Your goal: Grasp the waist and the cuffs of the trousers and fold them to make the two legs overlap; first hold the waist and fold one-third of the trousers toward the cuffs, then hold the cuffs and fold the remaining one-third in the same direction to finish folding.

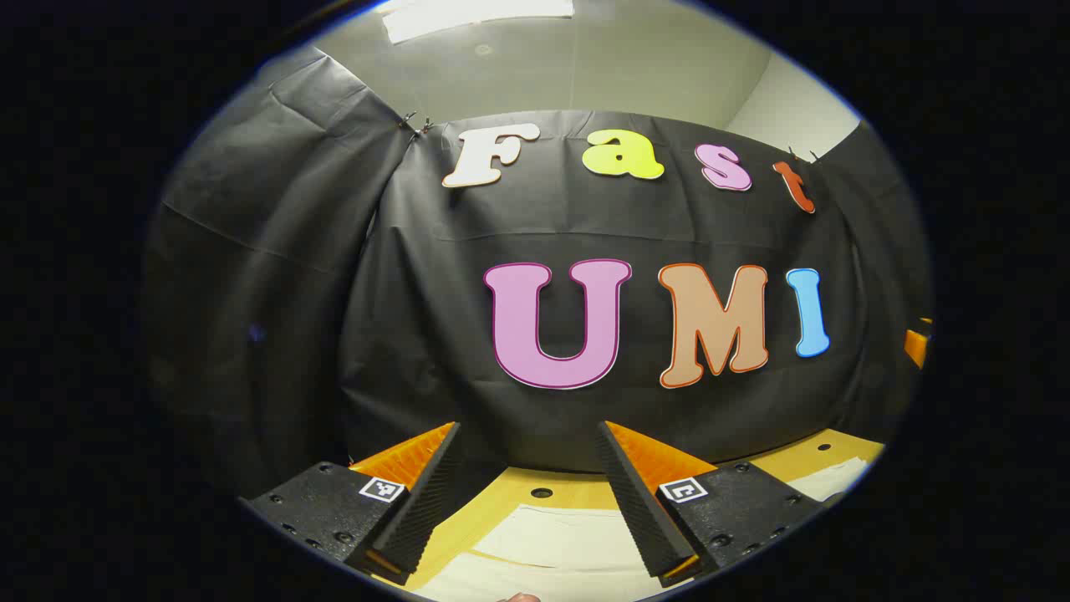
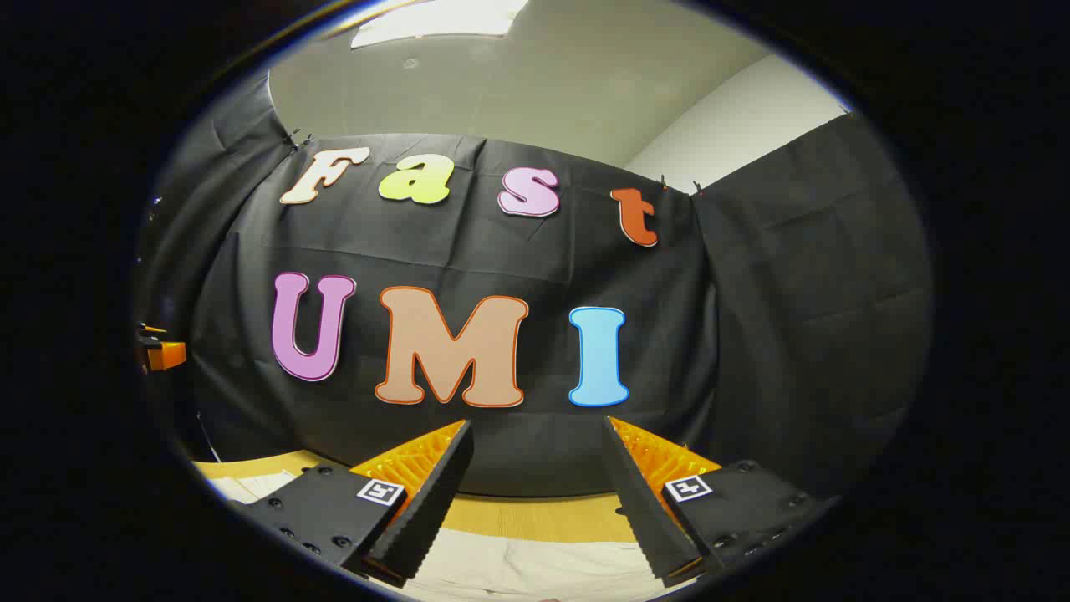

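Well above the pale trousers (image 1: pixel 552 535) on the table (image 2: pixel 543 514), left gripper (image 1: pixel 528 435) and right gripper (image 2: pixel 539 431) hang released

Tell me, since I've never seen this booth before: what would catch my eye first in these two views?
The black cloth wall spans the back of both views. Low in the left gripper view, the left gripper stands open above pale trousers lying on a yellow table. The right gripper is open too, with the pale cloth below it at the bottom of the right gripper view.
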Demonstrator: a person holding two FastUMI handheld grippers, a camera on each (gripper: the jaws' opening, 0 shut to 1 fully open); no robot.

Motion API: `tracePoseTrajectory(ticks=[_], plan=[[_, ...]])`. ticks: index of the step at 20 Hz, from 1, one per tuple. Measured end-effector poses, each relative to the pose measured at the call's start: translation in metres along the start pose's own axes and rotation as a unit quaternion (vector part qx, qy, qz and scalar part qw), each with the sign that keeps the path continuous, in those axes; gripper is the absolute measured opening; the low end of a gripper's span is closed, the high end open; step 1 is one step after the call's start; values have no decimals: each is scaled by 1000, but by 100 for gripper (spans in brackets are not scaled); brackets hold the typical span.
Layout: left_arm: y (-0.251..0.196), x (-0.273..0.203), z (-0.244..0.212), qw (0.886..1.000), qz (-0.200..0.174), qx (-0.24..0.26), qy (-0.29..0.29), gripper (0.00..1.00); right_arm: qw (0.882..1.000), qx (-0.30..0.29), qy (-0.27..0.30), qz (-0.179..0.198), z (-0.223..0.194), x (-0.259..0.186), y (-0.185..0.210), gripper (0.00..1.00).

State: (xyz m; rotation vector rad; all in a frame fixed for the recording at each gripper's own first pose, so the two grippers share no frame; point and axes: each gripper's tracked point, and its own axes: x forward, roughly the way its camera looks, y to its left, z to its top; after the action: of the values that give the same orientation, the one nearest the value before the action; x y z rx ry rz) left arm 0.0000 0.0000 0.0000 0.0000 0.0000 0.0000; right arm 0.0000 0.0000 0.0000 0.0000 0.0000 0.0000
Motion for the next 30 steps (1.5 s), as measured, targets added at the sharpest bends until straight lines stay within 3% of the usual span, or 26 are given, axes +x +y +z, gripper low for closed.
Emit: tracePoseTrajectory(ticks=[14, 17, 18, 19, 22, 26, 28, 30], plan=[[8, -1, -7, 1000, 14, 11, 5, 94, 1000, 2, 10, 3, -8, 0, 5, 98], [11, -3, -13, 998, 9, 67, 9, 93, 1000, 3, 11, 5, -12, 0, 5, 97], [12, -7, -15, 995, 1, 96, 6, 96, 1000, 3, 14, 5, -15, 0, 5, 97], [13, -9, -17, 992, -9, 128, 5, 99, 1000, 4, 17, 5, -17, 0, 5, 97], [14, -22, -42, 977, -50, 205, 27, 96, 1000, 16, 23, 13, -25, 1, 10, 98], [20, -41, -87, 960, -91, 255, 76, 96, 999, 20, 38, 28, -39, 2, 23, 97], [28, -50, -112, 944, -103, 297, 98, 100, 999, 18, 37, 35, -40, 2, 28, 97], [36, -57, -138, 922, -124, 345, 122, 95, 998, 11, 39, 39, -44, 4, 30, 97]])
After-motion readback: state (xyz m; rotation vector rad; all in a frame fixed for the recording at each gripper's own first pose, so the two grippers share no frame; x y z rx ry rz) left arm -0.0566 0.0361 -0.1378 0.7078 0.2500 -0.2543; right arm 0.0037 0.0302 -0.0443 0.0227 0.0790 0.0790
